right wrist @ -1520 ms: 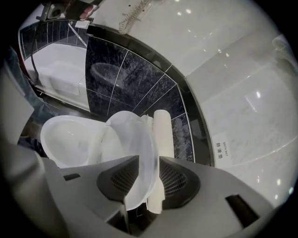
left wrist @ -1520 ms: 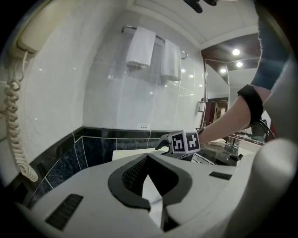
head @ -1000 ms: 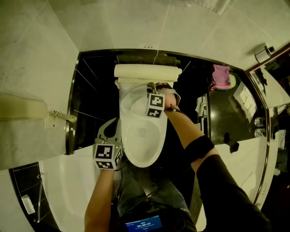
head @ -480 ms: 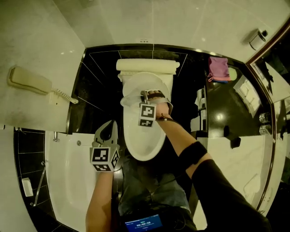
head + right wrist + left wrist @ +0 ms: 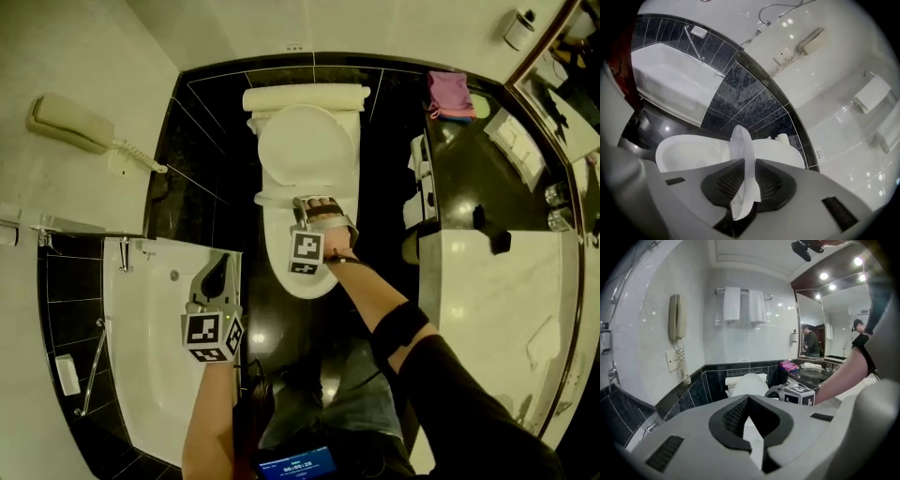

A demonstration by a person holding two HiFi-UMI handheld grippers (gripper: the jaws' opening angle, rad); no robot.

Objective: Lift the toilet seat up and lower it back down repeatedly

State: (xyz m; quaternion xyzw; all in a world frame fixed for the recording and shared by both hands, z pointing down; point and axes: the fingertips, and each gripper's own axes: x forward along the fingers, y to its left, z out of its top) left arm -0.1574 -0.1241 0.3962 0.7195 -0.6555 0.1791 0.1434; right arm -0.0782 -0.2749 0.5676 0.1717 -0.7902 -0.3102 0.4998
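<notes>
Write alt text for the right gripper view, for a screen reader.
The right gripper, its jaws just closed further, pinches the edge of a thin white plastic toilet seat, held edge-on over the white ceramic toilet bowl. Behind are black marble wall tiles, a white bathtub at left and a cream wall phone at upper right.

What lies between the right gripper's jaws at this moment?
The toilet seat, seen edge-on. The right gripper has just been closing its jaws, and they press on the seat from both sides. This shows in the right gripper view.
</notes>
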